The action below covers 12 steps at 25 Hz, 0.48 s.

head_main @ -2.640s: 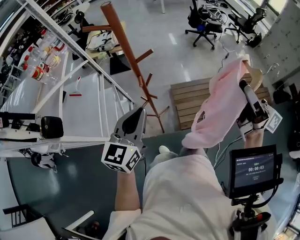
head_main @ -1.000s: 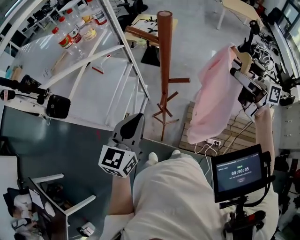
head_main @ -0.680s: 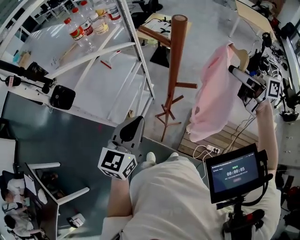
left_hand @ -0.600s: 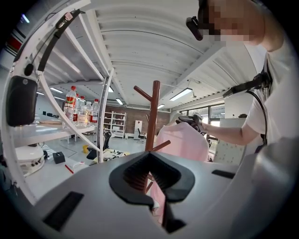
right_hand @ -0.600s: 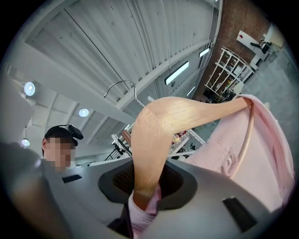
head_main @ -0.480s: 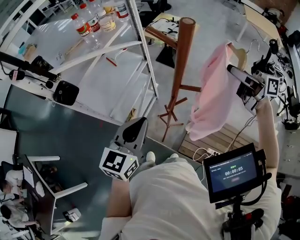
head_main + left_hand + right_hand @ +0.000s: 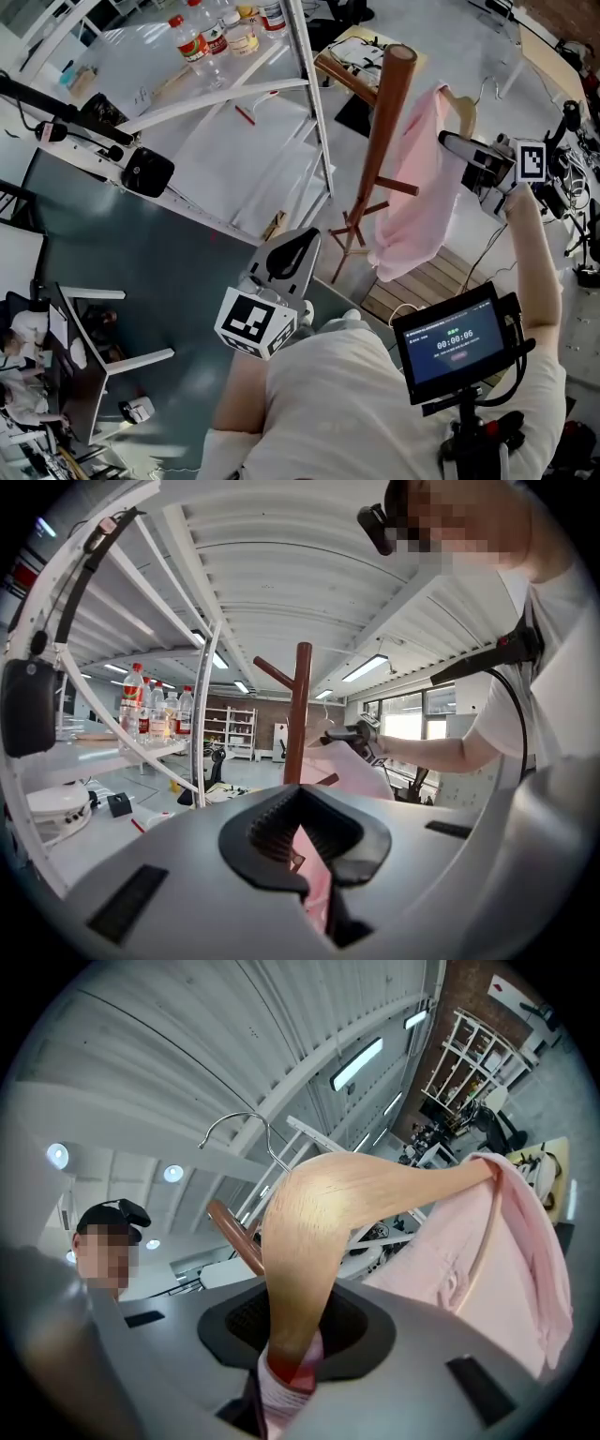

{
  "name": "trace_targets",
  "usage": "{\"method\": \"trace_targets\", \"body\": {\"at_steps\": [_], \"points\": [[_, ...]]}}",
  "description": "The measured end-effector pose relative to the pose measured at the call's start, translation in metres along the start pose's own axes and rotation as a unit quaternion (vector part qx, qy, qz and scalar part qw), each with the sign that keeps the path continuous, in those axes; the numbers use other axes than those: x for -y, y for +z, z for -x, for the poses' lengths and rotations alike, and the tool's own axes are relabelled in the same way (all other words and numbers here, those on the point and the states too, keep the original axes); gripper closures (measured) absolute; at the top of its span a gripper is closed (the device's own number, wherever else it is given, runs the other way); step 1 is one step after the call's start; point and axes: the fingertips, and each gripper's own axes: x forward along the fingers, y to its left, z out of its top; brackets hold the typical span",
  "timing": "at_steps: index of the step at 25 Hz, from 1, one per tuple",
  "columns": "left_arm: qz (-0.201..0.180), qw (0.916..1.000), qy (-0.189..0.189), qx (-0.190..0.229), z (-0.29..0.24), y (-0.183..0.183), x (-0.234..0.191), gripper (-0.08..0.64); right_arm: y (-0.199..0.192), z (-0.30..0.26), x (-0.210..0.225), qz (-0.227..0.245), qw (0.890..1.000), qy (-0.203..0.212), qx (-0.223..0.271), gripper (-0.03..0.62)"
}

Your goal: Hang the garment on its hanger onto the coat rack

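A brown wooden coat rack (image 7: 387, 127) stands on the floor ahead, its pegs low on the pole. The pink garment (image 7: 418, 183) hangs on a pale wooden hanger (image 7: 465, 109), held up right beside the pole's upper part. My right gripper (image 7: 452, 146) is shut on the hanger's arm (image 7: 314, 1241), with pink cloth (image 7: 492, 1269) pinched in too. The wire hook (image 7: 239, 1131) points up, free, and the rack pole (image 7: 234, 1227) shows behind it. My left gripper (image 7: 295, 251) hangs low and shut, holding nothing. In its own view the left gripper (image 7: 298, 799) faces the rack (image 7: 300, 710).
A white metal shelf frame (image 7: 312, 112) with several bottles (image 7: 217, 30) stands left of the rack. A wooden pallet (image 7: 422, 281) lies at the rack's foot. A small screen (image 7: 452, 342) is mounted at my right side. A black device on an arm (image 7: 141, 171) sits at left.
The right gripper has carried the hanger and pink garment left, from well clear of the rack to right beside its pole. The left gripper has stayed low and shut.
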Motion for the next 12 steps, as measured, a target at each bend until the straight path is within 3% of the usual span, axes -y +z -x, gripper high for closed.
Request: {"method": "trace_targets", "body": {"at_steps": [12], "points": [[-0.037, 0.9992, 0.001, 0.011, -0.023, 0.038, -0.003, 0.554, -0.018, -0.053, 0.02, -0.02, 0.996, 0.036, -0.084, 0.488]]}}
